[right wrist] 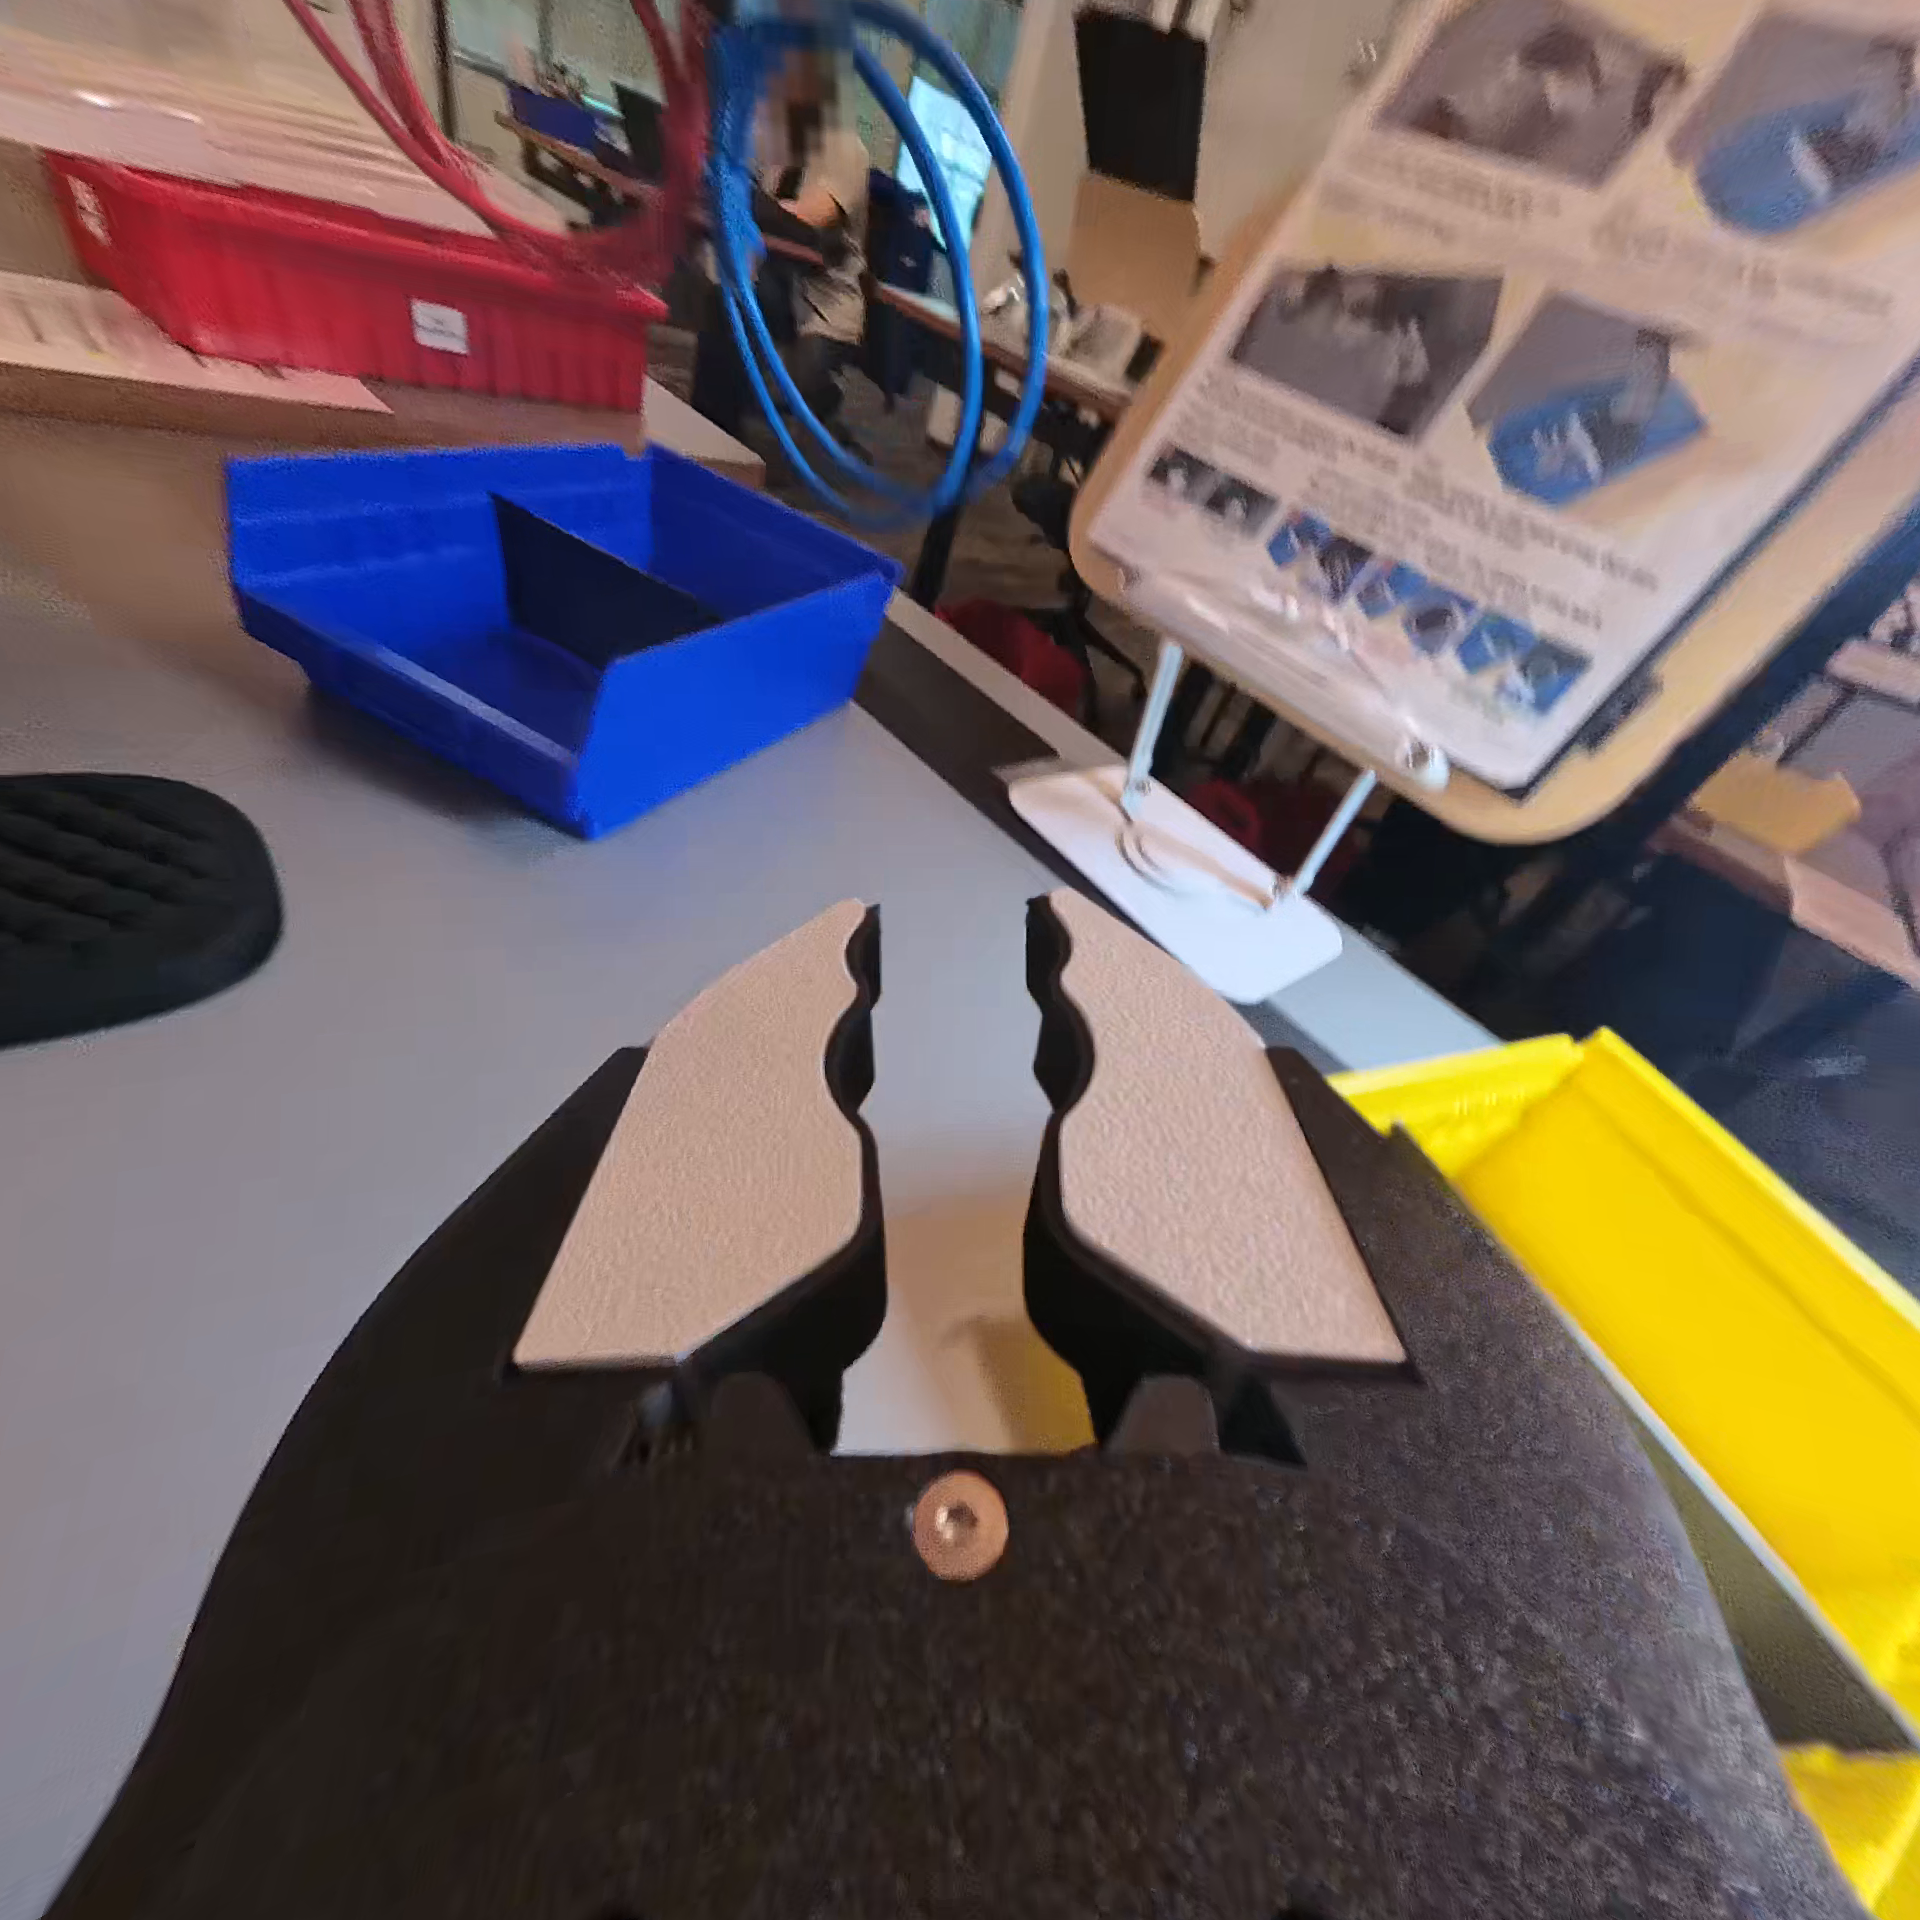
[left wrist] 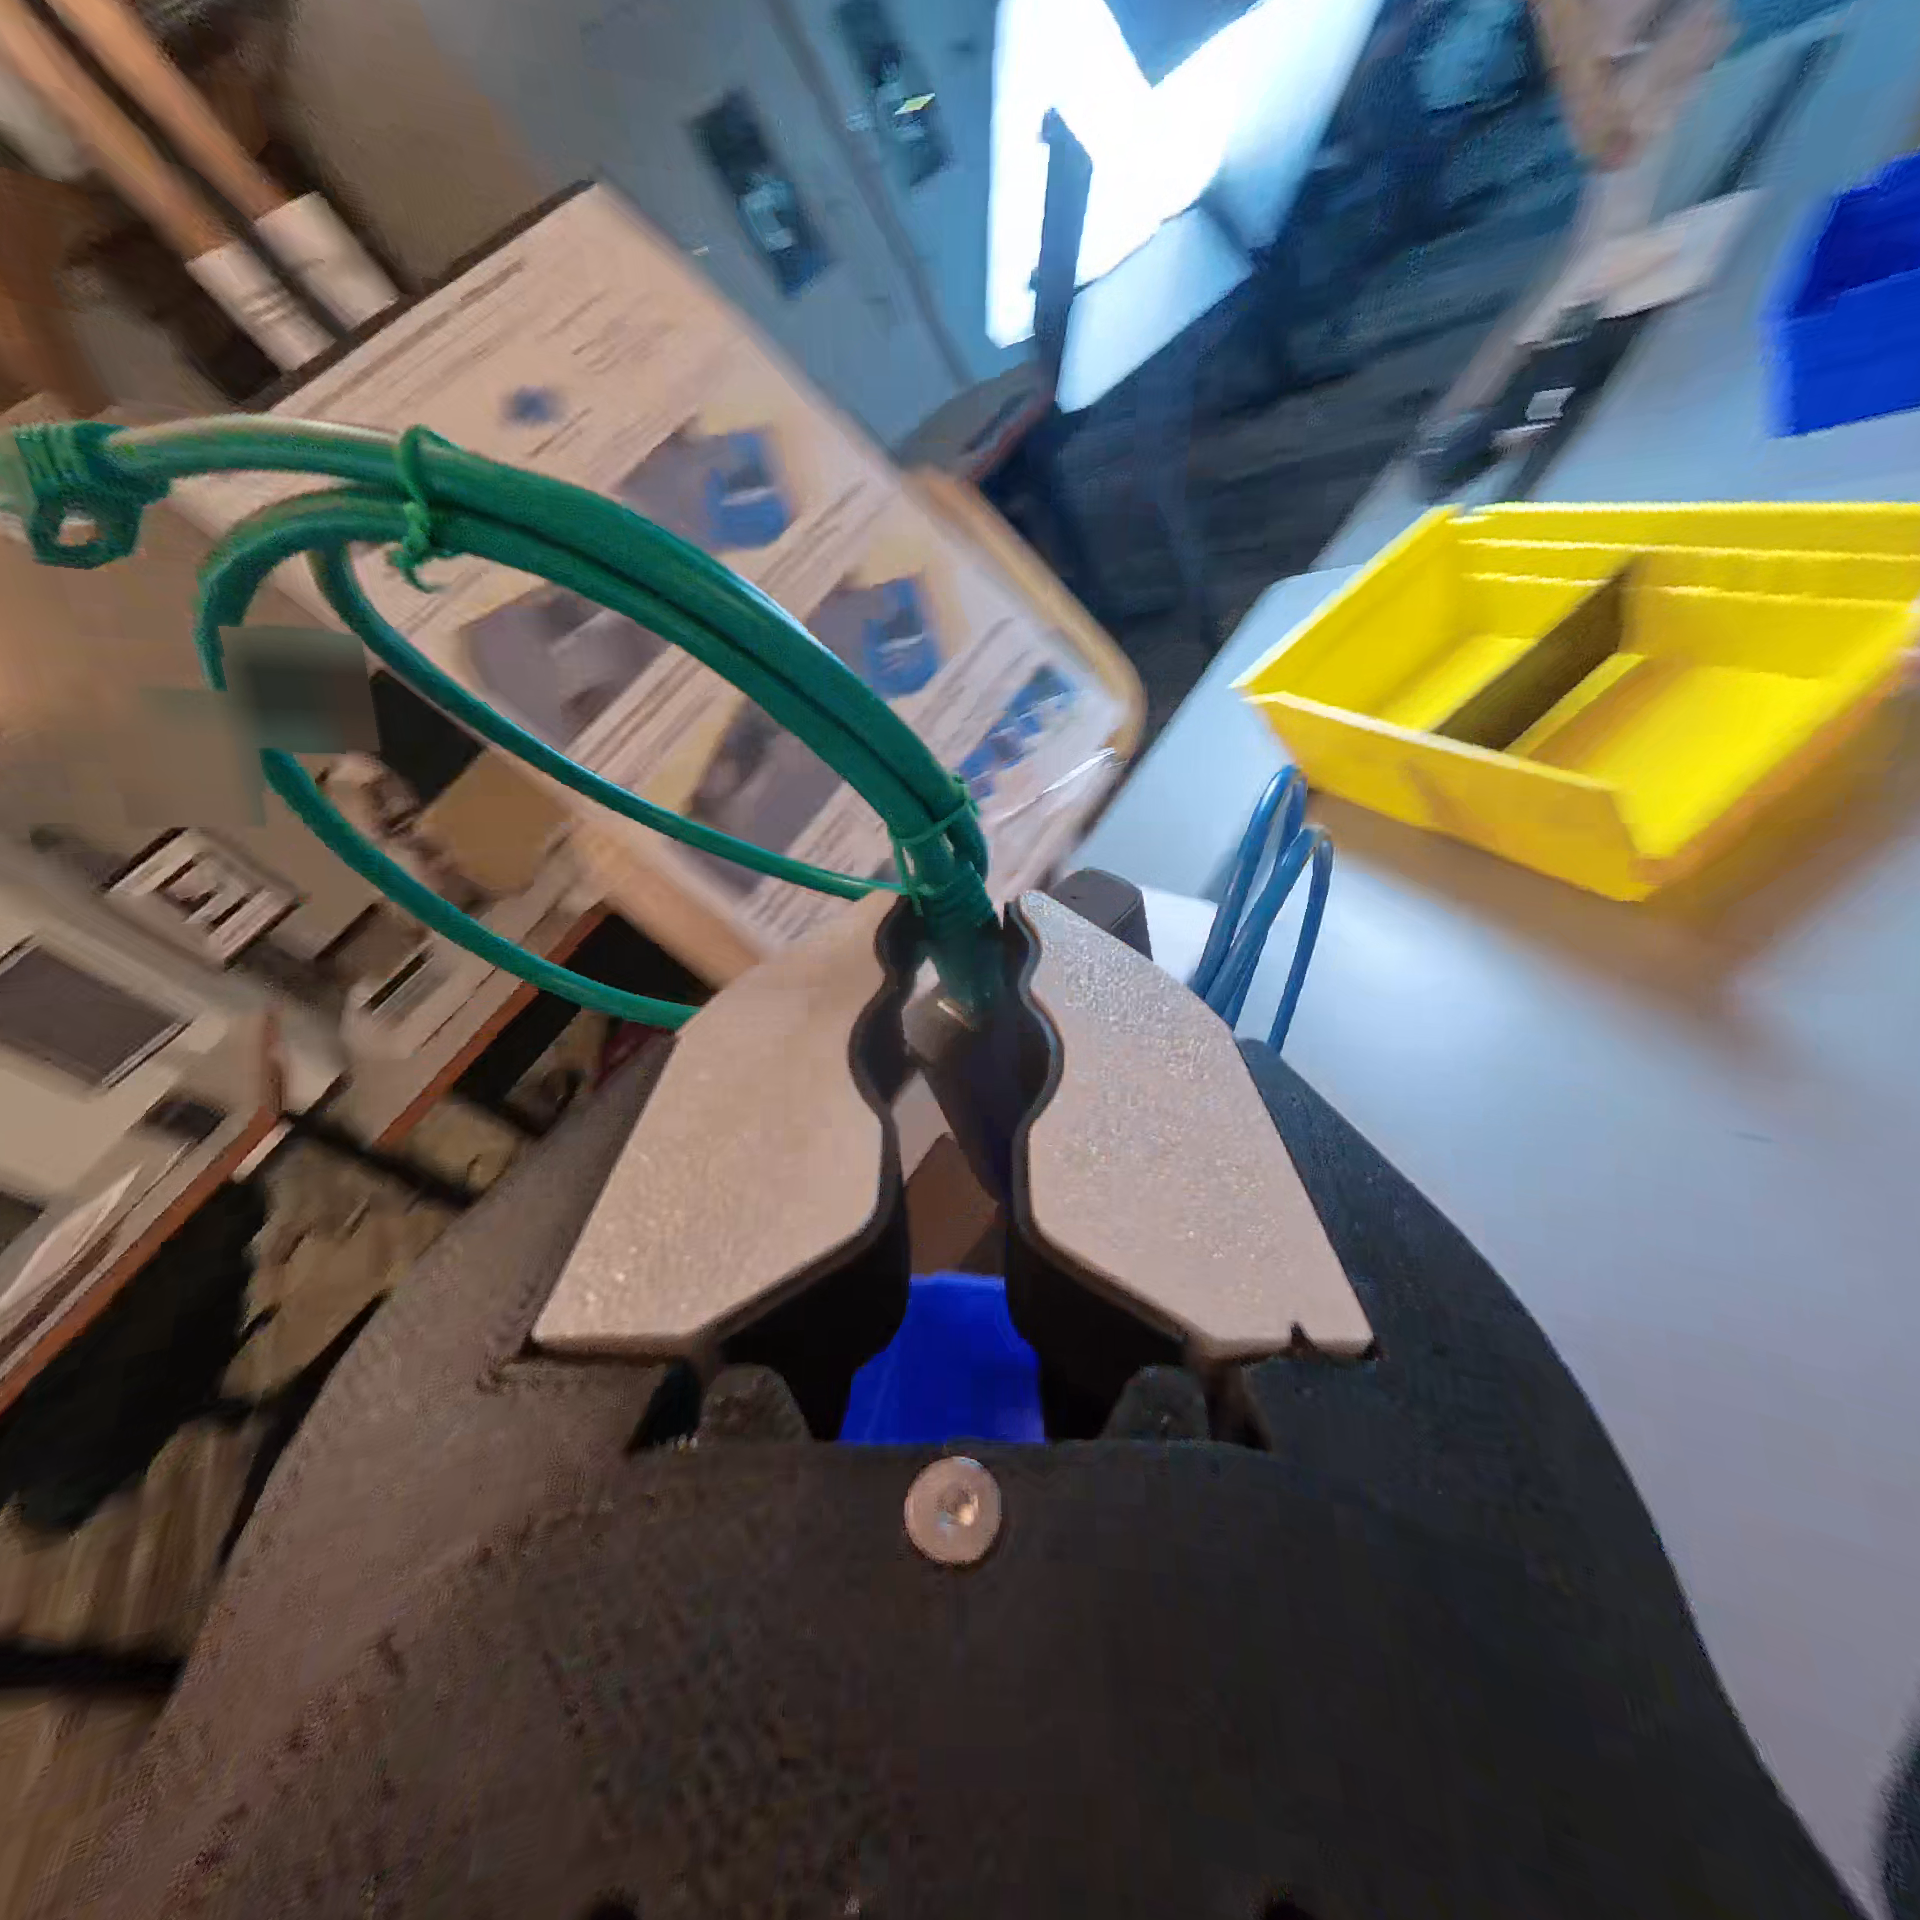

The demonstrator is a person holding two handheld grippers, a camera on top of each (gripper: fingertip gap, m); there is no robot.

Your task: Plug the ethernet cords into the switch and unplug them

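Observation:
In the left wrist view my left gripper (left wrist: 961, 920) is shut on the plug end of a green ethernet cord (left wrist: 644, 592). Its tied coil sticks up and to the left, in the air beyond the table edge. A blue ethernet cord (left wrist: 1262, 904) loops up just behind the right finger. In the right wrist view my right gripper (right wrist: 954, 920) is open and empty, low over the grey table (right wrist: 436, 1039). A blue cord coil (right wrist: 894, 312) and red cords (right wrist: 488, 156) hang in the air far ahead. I cannot make out the switch in either view.
A yellow bin (left wrist: 1600, 707) sits on the table to the right; it also shows in the right wrist view (right wrist: 1662, 1299). A blue bin (right wrist: 551, 634), a red bin (right wrist: 343, 291), a black pad (right wrist: 114, 894) and a poster board (right wrist: 1507, 395) on a white stand (right wrist: 1174, 894) surround the table. Tip to tip, the grippers are about 35 cm apart.

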